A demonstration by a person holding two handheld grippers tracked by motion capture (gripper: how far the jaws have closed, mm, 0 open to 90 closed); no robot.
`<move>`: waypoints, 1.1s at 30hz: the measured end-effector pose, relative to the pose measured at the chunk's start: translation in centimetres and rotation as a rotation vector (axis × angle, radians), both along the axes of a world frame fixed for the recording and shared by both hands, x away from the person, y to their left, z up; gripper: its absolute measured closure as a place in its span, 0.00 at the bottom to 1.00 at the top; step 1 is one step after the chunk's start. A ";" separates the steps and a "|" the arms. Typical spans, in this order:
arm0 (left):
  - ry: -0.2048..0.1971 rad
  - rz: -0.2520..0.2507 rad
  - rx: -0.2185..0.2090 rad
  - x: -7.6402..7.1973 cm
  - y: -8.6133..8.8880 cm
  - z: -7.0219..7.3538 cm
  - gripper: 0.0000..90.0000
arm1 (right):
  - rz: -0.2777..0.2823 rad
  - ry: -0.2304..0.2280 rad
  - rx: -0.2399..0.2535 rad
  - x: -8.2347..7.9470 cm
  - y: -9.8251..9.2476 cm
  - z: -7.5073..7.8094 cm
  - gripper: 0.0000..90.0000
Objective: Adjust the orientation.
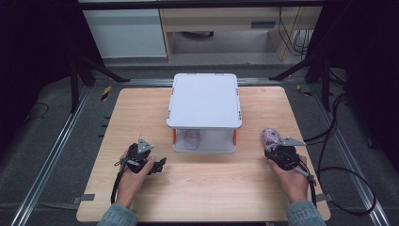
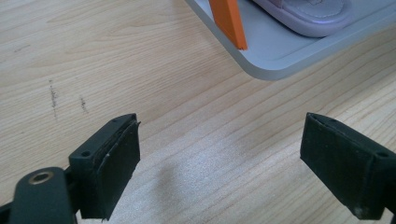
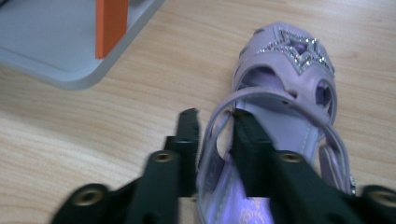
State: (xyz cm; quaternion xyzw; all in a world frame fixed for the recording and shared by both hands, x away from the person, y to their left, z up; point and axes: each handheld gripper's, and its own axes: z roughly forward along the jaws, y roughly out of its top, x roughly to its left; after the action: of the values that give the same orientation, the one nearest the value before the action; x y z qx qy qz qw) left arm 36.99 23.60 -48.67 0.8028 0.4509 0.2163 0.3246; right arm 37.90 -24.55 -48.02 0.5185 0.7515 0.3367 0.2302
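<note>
Already one lilac sandal [image 1: 192,138] sat on the lower shelf of the grey rack [image 1: 205,99], so half the pairing looked done. Its mate, the star-trimmed sandal [image 3: 285,93], lay on the bench [image 1: 141,108] right of the rack, with the right gripper [image 3: 214,123] clamped on its side strap. The left gripper [image 2: 219,154] rested with jaws apart, holding nothing. Lifting and shelving remained.

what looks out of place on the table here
One purple sandal lies on the bare wooden table right of the grey rack, with the right gripper closed on its side wall. Its mate already sits on the rack's bottom shelf.
</note>
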 end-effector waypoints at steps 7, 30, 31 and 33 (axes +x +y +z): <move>-0.005 0.005 -0.001 0.1 0.1 0.0 0.12 | 0.035 -0.087 0.029 -2.1 -0.7 1.6 0.95; -0.007 0.040 -0.011 0.7 0.8 0.0 0.13 | 0.491 -0.042 0.100 -8.2 16.1 2.2 0.94; -0.007 0.037 -0.008 0.7 0.8 0.0 0.13 | 0.500 -0.034 0.099 -8.3 16.5 2.0 0.94; -0.006 0.037 -0.010 0.7 0.8 0.0 0.13 | 0.523 -0.017 0.083 -8.4 17.2 1.4 0.94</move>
State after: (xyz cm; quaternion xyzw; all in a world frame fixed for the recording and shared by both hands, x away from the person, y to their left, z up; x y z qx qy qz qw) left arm 37.65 24.38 -48.67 0.7922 0.4656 0.2224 0.3258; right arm 29.47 -7.36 -46.59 0.3130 0.8435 0.4197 0.1202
